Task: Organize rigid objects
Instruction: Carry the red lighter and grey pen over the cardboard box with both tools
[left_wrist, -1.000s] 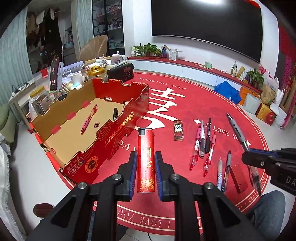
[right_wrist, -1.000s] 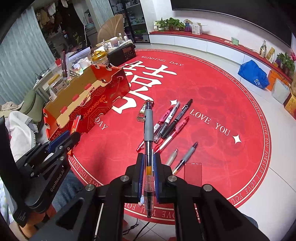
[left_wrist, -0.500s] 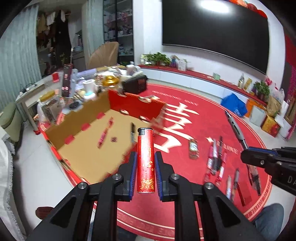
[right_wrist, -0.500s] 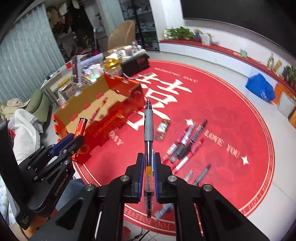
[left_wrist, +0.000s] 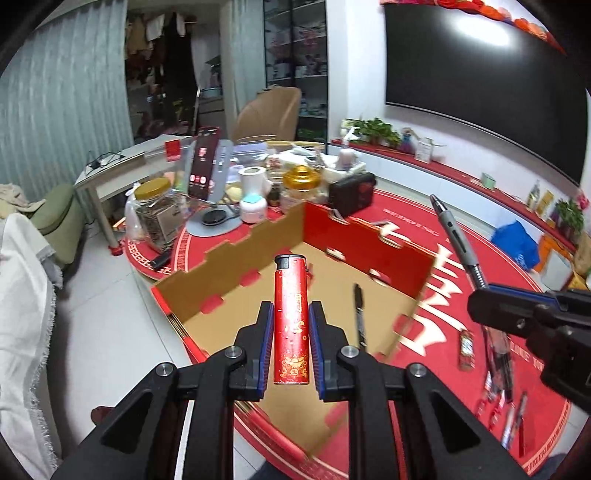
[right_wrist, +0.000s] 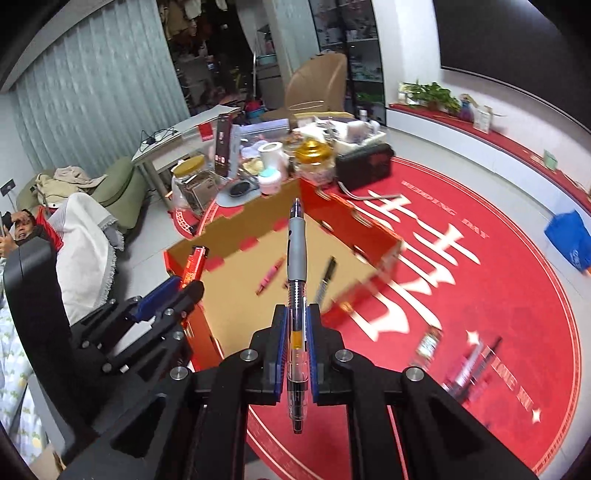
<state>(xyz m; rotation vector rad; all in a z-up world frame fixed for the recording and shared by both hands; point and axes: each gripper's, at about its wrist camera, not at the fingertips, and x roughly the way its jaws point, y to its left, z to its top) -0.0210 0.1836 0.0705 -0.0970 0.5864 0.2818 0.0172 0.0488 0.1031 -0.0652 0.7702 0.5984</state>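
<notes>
My left gripper (left_wrist: 290, 310) is shut on a red lighter (left_wrist: 290, 325) that stands upright between the pads, above the near edge of the open cardboard box (left_wrist: 236, 243). My right gripper (right_wrist: 296, 314) is shut on a grey-grip pen (right_wrist: 296, 251), its tip pointing over the box (right_wrist: 229, 229). On the box floor lie a pink pen (right_wrist: 269, 277) and a black pen (right_wrist: 325, 278). The left wrist view shows the right gripper (left_wrist: 517, 310) with its pen (left_wrist: 456, 240) at the right. Seen from the right wrist, the left gripper (right_wrist: 173, 295) hangs at the box's left corner.
Several pens (right_wrist: 476, 358) and a small lighter (right_wrist: 428, 343) lie blurred on the round red rug (right_wrist: 480, 258). Behind the box stands a cluttered low table with a jar (left_wrist: 155, 210), a phone stand (left_wrist: 207, 177) and a black radio (left_wrist: 351, 192). A person sits at far left.
Both grippers have swung left and upward with the lighter and pen still held. The box has come from the left side to straight ahead below them; the loose pens slid off to the right.
</notes>
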